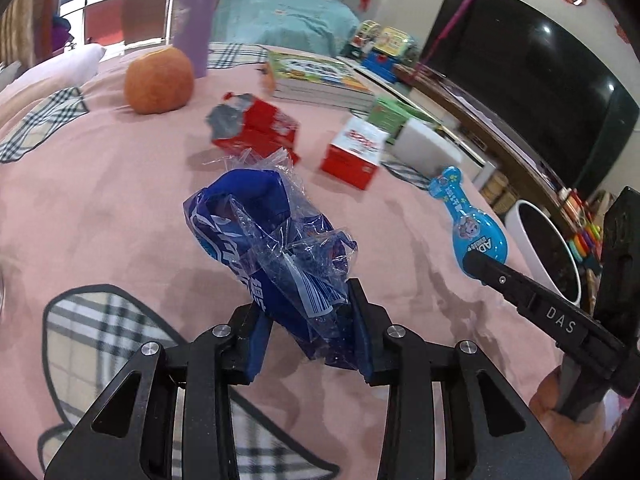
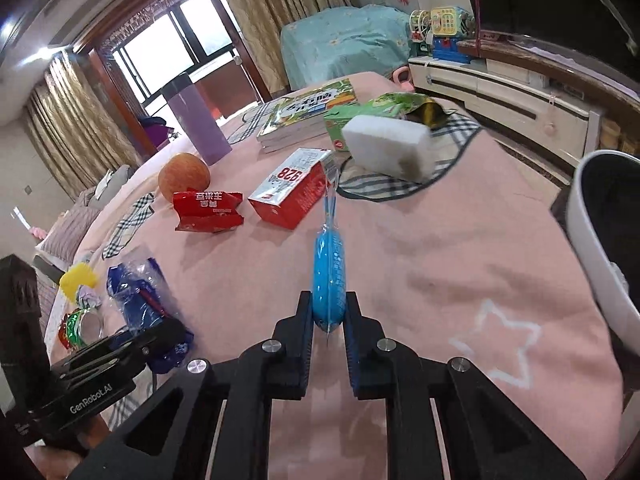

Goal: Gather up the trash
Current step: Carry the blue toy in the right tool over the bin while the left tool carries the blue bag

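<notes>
My left claw (image 1: pixel 308 320) pinches a crumpled blue plastic wrapper (image 1: pixel 276 236), glossy with white print, above the pink worktop (image 1: pixel 100 200). My right claw (image 2: pixel 329 320) pinches a bright-blue bowling-pin-shaped packet (image 2: pixel 330 272).

on the bed cover (image 2: pixel 460 264), the snack wrapper (image 2: pixel 209 212) is lying just before the apple (image 2: pixel 184 181) and left of the carton (image 2: pixel 294 194); behind the carton the books (image 2: pixel 308 114) are sitting, the sponge (image 2: pixel 390 148) to their right.

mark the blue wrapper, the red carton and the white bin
blue wrapper (image 1: pixel 256 220), left wrist view, crumpled middle.
red carton (image 2: pixel 290 192), right wrist view, its white top face.
white bin (image 2: pixel 600 248), right wrist view, outer wall.
</notes>
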A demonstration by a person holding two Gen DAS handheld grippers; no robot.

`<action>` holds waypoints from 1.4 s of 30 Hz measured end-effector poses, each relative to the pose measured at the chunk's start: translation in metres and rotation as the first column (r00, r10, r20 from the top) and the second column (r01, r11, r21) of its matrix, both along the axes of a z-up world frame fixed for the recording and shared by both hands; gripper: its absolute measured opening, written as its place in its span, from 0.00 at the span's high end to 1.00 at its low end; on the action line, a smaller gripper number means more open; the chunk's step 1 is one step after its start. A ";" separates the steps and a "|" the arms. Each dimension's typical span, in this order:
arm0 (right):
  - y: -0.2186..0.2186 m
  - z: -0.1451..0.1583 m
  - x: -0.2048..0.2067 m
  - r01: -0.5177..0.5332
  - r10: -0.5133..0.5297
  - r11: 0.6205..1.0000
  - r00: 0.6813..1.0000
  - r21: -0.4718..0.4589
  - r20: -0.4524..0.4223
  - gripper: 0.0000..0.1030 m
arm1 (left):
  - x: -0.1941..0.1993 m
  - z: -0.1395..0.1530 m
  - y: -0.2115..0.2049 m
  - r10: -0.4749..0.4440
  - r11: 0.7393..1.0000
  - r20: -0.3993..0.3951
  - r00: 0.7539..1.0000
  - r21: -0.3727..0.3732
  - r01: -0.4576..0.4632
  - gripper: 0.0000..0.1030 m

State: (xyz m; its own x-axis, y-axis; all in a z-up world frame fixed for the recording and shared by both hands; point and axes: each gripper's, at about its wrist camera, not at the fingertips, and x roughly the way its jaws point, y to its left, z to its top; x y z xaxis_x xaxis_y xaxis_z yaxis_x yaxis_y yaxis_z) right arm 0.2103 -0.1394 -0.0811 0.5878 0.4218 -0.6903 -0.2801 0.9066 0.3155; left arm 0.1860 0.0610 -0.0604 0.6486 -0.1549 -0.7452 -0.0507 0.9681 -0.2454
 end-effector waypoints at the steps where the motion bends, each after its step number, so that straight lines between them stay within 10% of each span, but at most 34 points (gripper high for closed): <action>1: -0.004 0.000 -0.003 0.005 -0.005 1.000 1.000 0.003 0.000 0.86 | -0.001 0.001 -0.004 -0.008 1.000 0.001 1.000 0.002 0.008 0.67; 42: -0.137 0.027 -0.059 0.189 -0.196 0.978 0.977 0.084 0.087 0.86 | 0.001 0.028 -0.166 -0.329 0.940 0.023 0.944 0.108 0.325 0.67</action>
